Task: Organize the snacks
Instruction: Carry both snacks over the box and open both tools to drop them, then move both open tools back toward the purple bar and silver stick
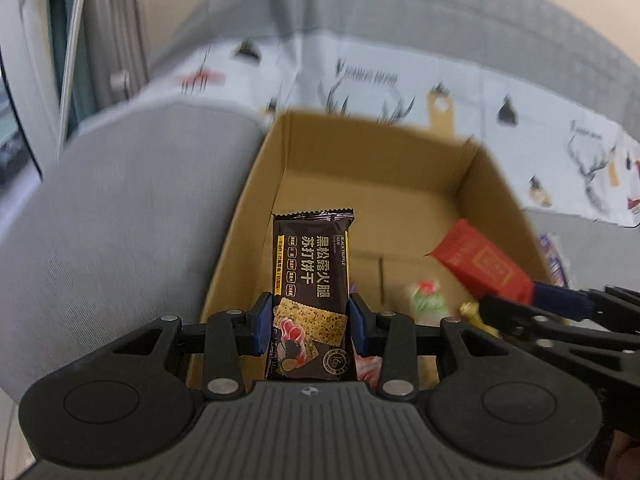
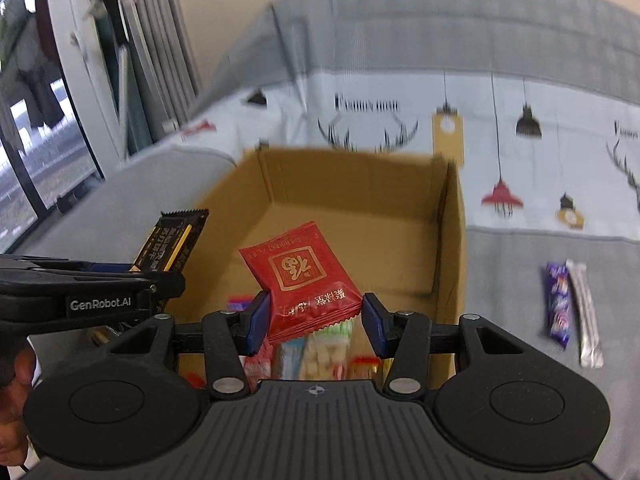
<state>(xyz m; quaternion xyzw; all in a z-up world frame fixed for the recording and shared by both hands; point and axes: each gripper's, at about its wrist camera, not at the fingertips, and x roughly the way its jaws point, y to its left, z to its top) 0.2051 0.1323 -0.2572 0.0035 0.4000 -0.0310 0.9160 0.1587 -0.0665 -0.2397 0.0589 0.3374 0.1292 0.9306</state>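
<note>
My left gripper (image 1: 311,322) is shut on a dark brown cracker packet (image 1: 310,280) and holds it upright over the near left part of an open cardboard box (image 1: 256,184). My right gripper (image 2: 316,316) holds a red snack packet (image 2: 298,276) over the same box (image 2: 454,216); the left pad touches it, while a small gap shows at the right pad. The red packet also shows in the left wrist view (image 1: 480,264), and the brown packet in the right wrist view (image 2: 172,240). Several small snacks (image 2: 316,354) lie on the box floor.
The box sits on a grey sofa (image 1: 132,200) with a patterned white cover (image 2: 520,152). A purple wrapper (image 2: 558,304) and a silver-white stick packet (image 2: 584,312) lie on the seat right of the box. A window and radiator are at far left.
</note>
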